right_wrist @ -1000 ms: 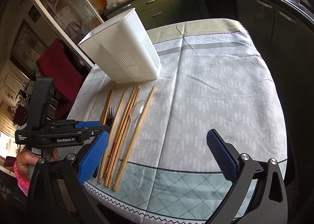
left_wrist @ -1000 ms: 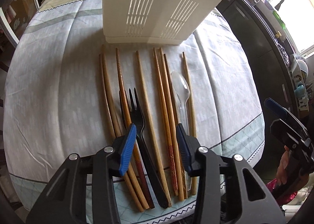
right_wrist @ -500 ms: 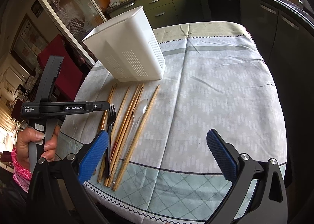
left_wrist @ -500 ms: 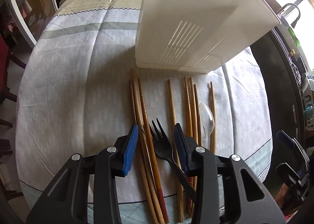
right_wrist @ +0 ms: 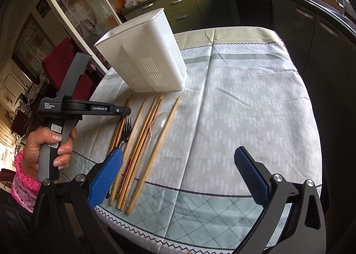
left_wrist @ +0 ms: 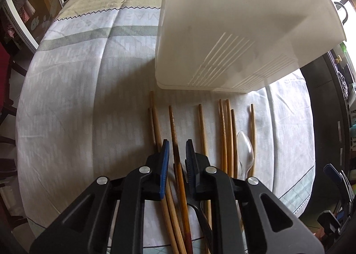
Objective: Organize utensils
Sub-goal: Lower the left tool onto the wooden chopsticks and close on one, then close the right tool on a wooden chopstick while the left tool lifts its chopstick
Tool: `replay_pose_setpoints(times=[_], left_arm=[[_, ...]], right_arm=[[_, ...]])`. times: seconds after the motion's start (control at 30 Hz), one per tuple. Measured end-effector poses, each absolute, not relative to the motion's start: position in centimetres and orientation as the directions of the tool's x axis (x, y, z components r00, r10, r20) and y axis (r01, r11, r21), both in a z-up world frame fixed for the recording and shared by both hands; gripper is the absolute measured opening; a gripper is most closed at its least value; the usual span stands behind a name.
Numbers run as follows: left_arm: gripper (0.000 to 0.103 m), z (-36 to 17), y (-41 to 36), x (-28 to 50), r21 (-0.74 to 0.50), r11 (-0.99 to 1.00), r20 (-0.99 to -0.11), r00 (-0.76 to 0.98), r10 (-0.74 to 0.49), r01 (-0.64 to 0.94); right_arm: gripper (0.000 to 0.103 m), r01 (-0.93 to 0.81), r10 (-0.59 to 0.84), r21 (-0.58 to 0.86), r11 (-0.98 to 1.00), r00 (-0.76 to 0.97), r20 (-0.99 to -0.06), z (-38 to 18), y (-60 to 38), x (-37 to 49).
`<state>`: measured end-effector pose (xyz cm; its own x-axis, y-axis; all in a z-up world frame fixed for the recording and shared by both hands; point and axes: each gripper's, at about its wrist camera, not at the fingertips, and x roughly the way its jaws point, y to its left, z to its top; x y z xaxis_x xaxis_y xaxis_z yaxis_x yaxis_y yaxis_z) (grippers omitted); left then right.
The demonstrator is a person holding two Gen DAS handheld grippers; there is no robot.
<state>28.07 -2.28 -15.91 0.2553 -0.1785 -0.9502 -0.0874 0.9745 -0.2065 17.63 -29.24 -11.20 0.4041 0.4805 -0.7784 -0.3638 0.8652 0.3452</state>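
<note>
Several wooden chopsticks [right_wrist: 142,142], a black fork [right_wrist: 126,127] and a clear plastic spoon [right_wrist: 158,123] lie in a row on the tablecloth in front of a white slotted utensil holder [right_wrist: 144,53]. My left gripper [left_wrist: 177,149] hangs above the left part of the row, its jaws narrowed to a small gap around one dark chopstick [left_wrist: 175,142]; whether they pinch it cannot be told. The holder [left_wrist: 233,27] looms just beyond. The spoon [left_wrist: 244,153] lies to the right. My right gripper [right_wrist: 178,173] is wide open and empty near the table's front edge.
The table wears a pale patterned cloth [right_wrist: 244,98] with a checked green border. Dark kitchen cabinets [right_wrist: 311,31] run along the far and right sides. A red chair [right_wrist: 60,62] stands to the left of the table.
My left gripper has moved forward toward the holder and its jaws have narrowed around one chopstick. The right gripper has stayed open and barely moved.
</note>
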Motion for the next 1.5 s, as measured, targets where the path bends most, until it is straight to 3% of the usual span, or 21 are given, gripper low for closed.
replay_pose_setpoints(times=[0.5, 0.77, 0.87, 0.93, 1.07, 1.13, 1.37, 1.5], left_arm=[[0.006, -15.7, -3.3, 26.9, -0.183, 0.983, -0.945, 0.282, -0.166, -0.035], [0.006, -12.5, -3.4, 25.1, -0.184, 0.983, -0.912, 0.375, -0.165, -0.015], [0.006, -11.3, -2.9, 23.8, -0.191, 0.982, -0.895, 0.411, -0.173, -0.002], [0.006, -10.5, -2.7, 23.1, -0.198, 0.98, -0.881, 0.436, -0.181, 0.007], [0.006, -8.6, -2.2, 21.1, -0.187, 0.982, -0.852, 0.492, -0.18, 0.035], [0.006, -8.1, -1.7, 20.5, -0.183, 0.982, -0.838, 0.514, -0.183, 0.05], [0.006, -6.4, -1.6, 18.9, -0.167, 0.982, -0.805, 0.564, -0.187, 0.088], [0.006, -6.1, -1.4, 18.2, -0.168, 0.981, -0.793, 0.579, -0.191, 0.094]], right_arm=[[0.099, -0.371, 0.474, 0.337, 0.865, 0.386, -0.791, -11.5, -28.6, 18.2], [0.097, -0.345, 0.476, 0.389, 0.854, 0.221, -0.851, -13.6, -26.2, 22.6], [0.085, -0.318, 0.443, 0.379, 0.869, 0.161, -0.882, -14.6, -25.3, 24.6], [0.07, -0.3, 0.414, 0.361, 0.883, 0.134, -0.9, -15.2, -24.7, 25.7], [0.051, -0.268, 0.363, 0.328, 0.906, 0.091, -0.927, -16.6, -23.3, 27.2], [0.036, -0.259, 0.327, 0.293, 0.92, 0.096, -0.94, -17.0, -22.7, 27.5], [0.028, -0.261, 0.27, 0.243, 0.934, 0.075, -0.96, -17.7, -20.3, 27.8], [0.018, -0.25, 0.24, 0.211, 0.945, 0.092, -0.966, -17.7, -19.3, 28.4]])
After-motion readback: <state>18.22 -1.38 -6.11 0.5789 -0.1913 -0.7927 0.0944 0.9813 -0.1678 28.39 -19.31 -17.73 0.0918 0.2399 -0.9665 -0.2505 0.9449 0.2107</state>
